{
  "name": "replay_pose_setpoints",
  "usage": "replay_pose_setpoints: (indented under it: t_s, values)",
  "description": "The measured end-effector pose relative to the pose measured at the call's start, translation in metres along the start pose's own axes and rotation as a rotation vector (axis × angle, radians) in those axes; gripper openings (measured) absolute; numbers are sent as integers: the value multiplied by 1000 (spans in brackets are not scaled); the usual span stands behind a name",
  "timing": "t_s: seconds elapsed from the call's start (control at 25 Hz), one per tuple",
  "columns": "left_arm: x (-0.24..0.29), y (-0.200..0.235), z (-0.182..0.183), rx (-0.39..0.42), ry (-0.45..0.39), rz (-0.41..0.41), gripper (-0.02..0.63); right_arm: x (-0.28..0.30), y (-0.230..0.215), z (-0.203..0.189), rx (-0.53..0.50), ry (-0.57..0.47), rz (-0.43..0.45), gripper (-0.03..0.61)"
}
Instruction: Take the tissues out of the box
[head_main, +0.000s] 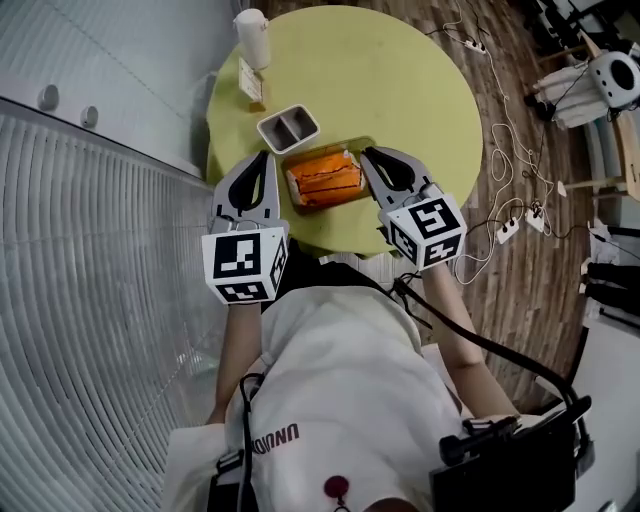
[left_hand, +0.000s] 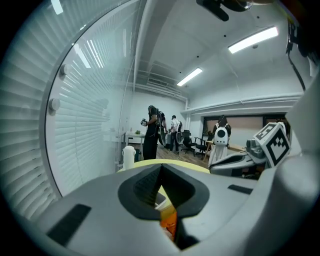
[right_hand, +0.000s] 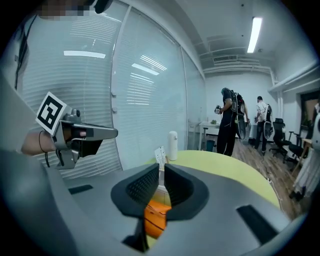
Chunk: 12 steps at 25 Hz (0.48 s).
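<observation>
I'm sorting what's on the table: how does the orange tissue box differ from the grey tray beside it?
The tissue box is orange; the grey tray is open-topped and split into two compartments. The tissue box looks somewhat larger than the grey tray. The tissue box lies by the table's near edge, the grey tray farther in. Both are rectangular.

The only lettering is a short row of dark capitals (head_main: 275, 441) on the person's white shirt (head_main: 330, 380), at 7 o'clock in the head view, upside down and not surely legible. Print on the small card (head_main: 251, 80) at 11 o'clock is too small to read. The marker cubes at 9 o'clock (head_main: 245, 265) and 3 o'clock (head_main: 427, 230) carry black-and-white square codes, no letters.
</observation>
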<state>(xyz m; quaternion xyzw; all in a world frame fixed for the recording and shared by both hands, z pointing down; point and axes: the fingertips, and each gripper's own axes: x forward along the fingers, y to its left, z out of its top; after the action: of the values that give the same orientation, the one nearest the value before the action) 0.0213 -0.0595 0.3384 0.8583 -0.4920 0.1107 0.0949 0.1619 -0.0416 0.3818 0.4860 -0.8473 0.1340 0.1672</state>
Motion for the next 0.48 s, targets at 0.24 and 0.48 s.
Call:
replay_pose_setpoints:
  t_s: [0.24, 0.48]
  values:
    - [32, 22, -14, -4, 39, -41, 12, 46, 11, -17, -92, 120, 112, 109]
    - [58, 45, -17, -31, 67, -51, 12, 80, 13, -28, -164, 228, 205, 115]
